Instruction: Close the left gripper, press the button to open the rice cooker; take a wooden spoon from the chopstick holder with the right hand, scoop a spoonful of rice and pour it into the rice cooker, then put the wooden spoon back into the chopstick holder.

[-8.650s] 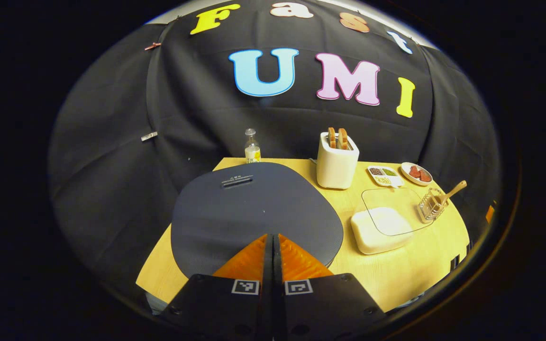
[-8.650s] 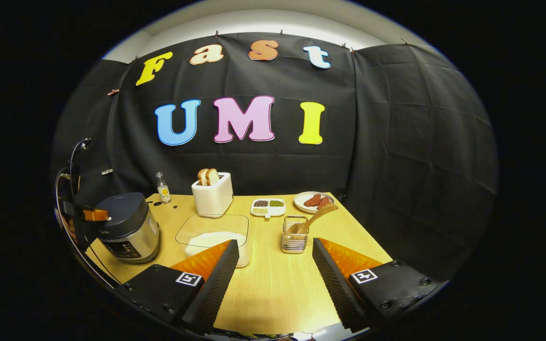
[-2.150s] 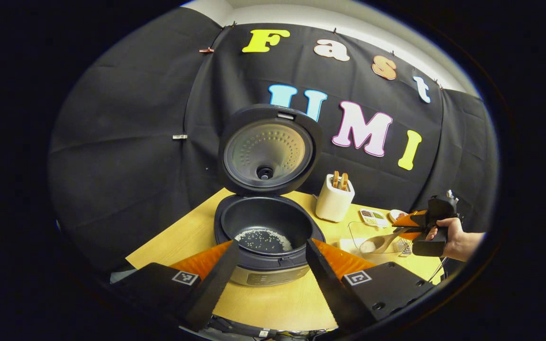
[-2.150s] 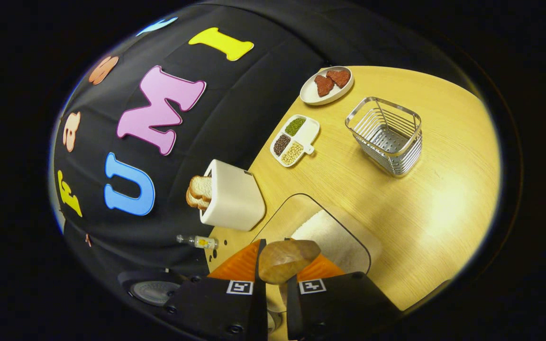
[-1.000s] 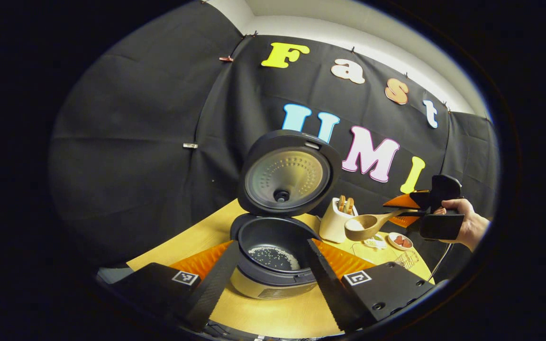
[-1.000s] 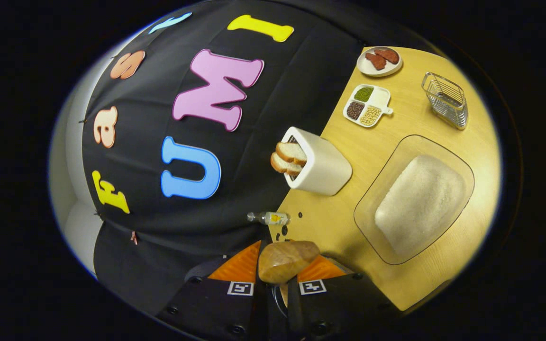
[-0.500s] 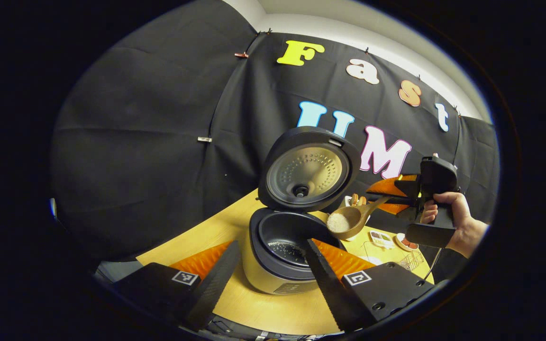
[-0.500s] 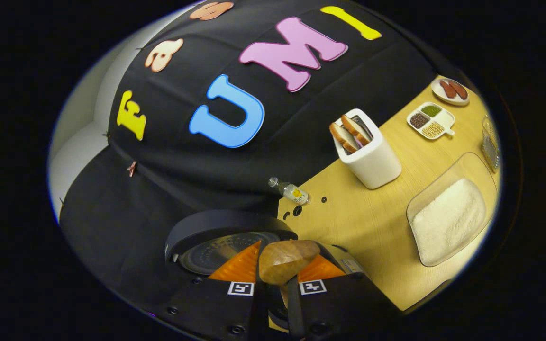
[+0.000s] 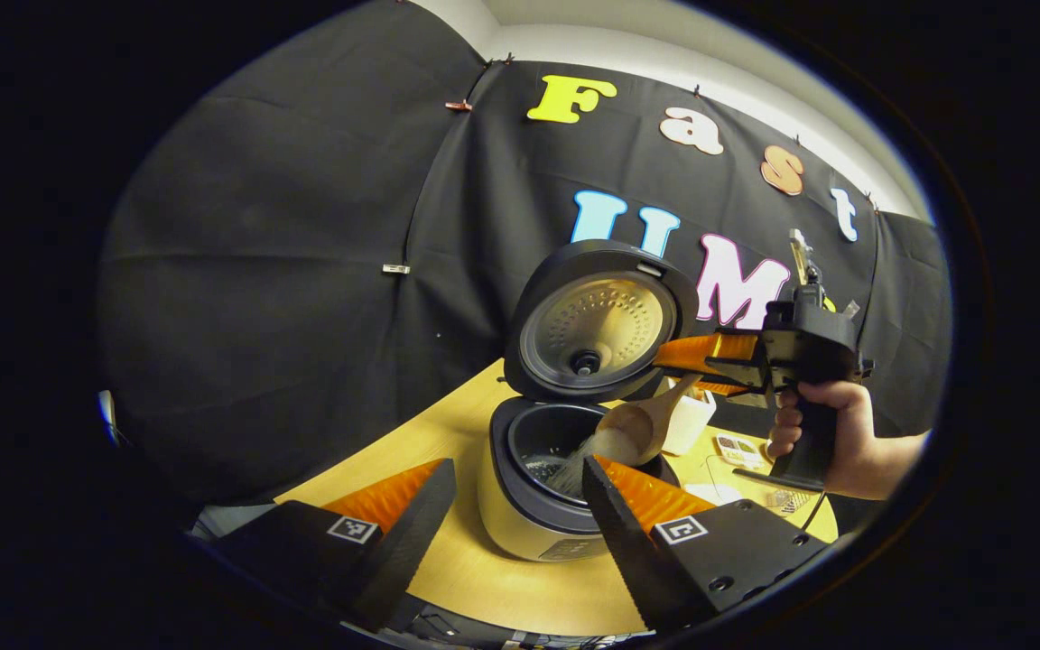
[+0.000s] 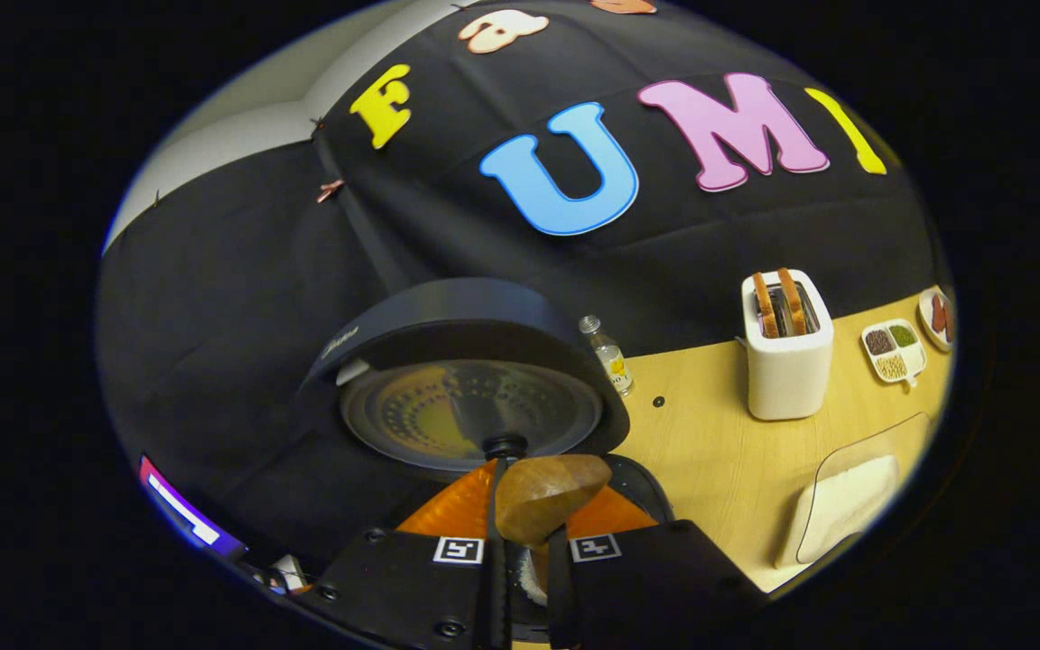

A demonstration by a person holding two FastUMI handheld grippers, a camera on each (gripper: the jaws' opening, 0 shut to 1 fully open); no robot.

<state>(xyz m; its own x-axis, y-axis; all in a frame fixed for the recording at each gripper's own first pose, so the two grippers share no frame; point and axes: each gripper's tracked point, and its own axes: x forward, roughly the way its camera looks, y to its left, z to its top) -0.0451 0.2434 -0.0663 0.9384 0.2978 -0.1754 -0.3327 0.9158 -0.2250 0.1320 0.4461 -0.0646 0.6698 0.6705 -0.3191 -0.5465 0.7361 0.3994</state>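
Note:
The rice cooker (image 9: 529,524) stands open, its lid (image 9: 606,320) tipped up behind the dark inner pot (image 9: 543,451). The wooden spoon (image 9: 636,431) hangs tilted over the pot's right rim, and rice (image 9: 574,454) spills from its bowl into the pot. A hand (image 9: 831,433) holds my right gripper (image 9: 678,370), which is shut on the spoon's handle. In the right gripper view, the spoon's end (image 10: 549,507) sits clamped between the fingers of that gripper (image 10: 520,483), with the lid (image 10: 475,402) just ahead. My left gripper (image 9: 517,469) stands open in front of the cooker, holding nothing.
A white toaster (image 10: 786,354) with bread, a small bottle (image 10: 610,355) and a sectioned snack tray (image 10: 892,350) stand along the back of the wooden table (image 10: 719,451). The glass dish of rice (image 10: 845,501) lies at the right. The wire chopstick holder (image 9: 786,498) sits far right.
The right gripper has carried the loaded spoon left over the pot and tipped it down; rice now falls out. The left gripper has stayed open and barely moved.

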